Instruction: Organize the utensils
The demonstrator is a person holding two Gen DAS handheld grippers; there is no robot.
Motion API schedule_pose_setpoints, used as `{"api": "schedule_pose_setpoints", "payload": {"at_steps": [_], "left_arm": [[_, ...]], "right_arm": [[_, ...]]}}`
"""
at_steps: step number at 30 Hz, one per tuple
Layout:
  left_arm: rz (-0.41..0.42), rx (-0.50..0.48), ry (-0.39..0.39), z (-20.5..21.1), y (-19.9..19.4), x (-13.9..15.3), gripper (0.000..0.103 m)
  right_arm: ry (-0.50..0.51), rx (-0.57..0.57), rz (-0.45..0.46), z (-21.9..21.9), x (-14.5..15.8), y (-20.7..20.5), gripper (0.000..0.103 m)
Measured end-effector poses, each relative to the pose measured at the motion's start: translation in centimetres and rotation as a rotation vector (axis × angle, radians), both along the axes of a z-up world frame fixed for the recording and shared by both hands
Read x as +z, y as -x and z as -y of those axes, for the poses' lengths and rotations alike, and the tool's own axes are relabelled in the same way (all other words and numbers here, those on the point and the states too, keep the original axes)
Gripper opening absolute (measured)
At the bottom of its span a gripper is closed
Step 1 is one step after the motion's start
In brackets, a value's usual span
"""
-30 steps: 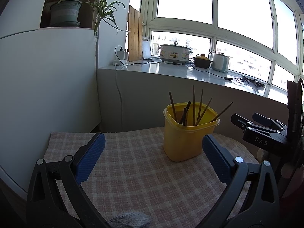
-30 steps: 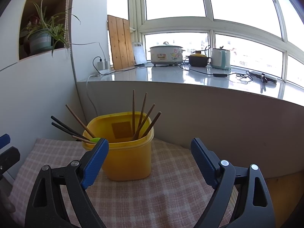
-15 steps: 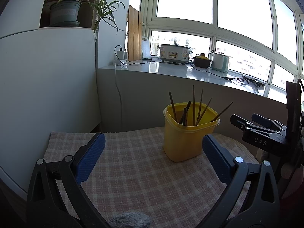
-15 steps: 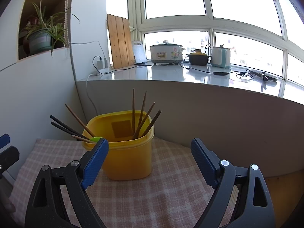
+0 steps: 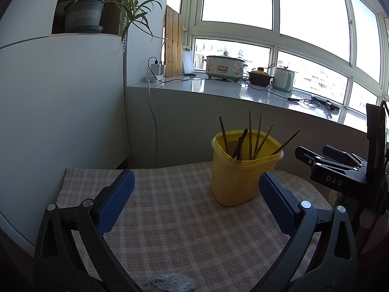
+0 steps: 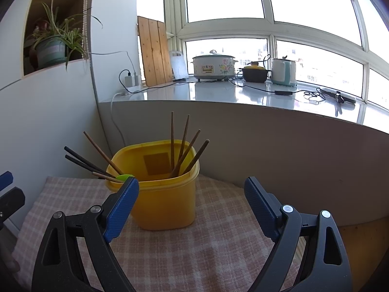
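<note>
Yellow plastic container (image 5: 244,170) standing upright on checked cloth (image 5: 170,219), toward the far right part of it in the left wrist view, close below the grey wall under the window ledge. Chopsticks (image 5: 252,137) standing inside, leaning at mixed angles: a group of four toward one corner, several more splayed over the opposite rim in the right wrist view (image 6: 94,163). Small green item (image 6: 124,177) resting at the rim beside the splayed sticks; identity not determinable.

Left gripper (image 5: 194,204): jaws spread wide, nothing between the blue pads, held low over the cloth short of the container. Right gripper (image 6: 192,206): likewise released and unloaded, container just beyond its left pad (image 6: 121,209), not touching as far as can be told.

No loose utensils visible on any exposed part of the cloth in either view. Grey fuzzy object (image 5: 167,283) at the bottom edge of the left view, unidentified.

Assessment: collection into the container appears complete or nearly so. Remaining work, if any, probably limited to straightening the splayed sticks. Unseen cloth beneath the grippers not verifiable.
</note>
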State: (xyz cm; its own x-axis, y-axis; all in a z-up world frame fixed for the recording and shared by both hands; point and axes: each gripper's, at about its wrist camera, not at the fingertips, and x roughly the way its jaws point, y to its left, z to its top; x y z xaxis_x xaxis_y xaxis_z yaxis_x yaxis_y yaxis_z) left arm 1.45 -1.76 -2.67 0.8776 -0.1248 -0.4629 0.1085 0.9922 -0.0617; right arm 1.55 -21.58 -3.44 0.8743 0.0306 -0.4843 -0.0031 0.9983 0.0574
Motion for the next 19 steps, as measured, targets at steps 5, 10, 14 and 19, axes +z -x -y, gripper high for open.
{"api": "schedule_pose_setpoints", "payload": {"at_steps": [5, 10, 14, 19], "left_arm": [[-0.001, 0.000, 0.000, -0.01, 0.00, 0.00, 0.103], [-0.001, 0.000, 0.000, -0.04, -0.01, 0.00, 0.103], [0.002, 0.009, -0.006, -0.05, 0.16, -0.05, 0.103], [-0.020, 0.008, 0.005, -0.19, 0.19, -0.48, 0.103]], "right_arm": [[-0.001, 0.001, -0.003, -0.20, -0.01, -0.01, 0.088], [0.000, 0.002, -0.004, -0.29, -0.01, 0.08, 0.088], [-0.003, 0.003, -0.008, -0.24, -0.04, 0.14, 0.088], [-0.004, 0.006, -0.009, -0.17, -0.08, 0.06, 0.088]]}}
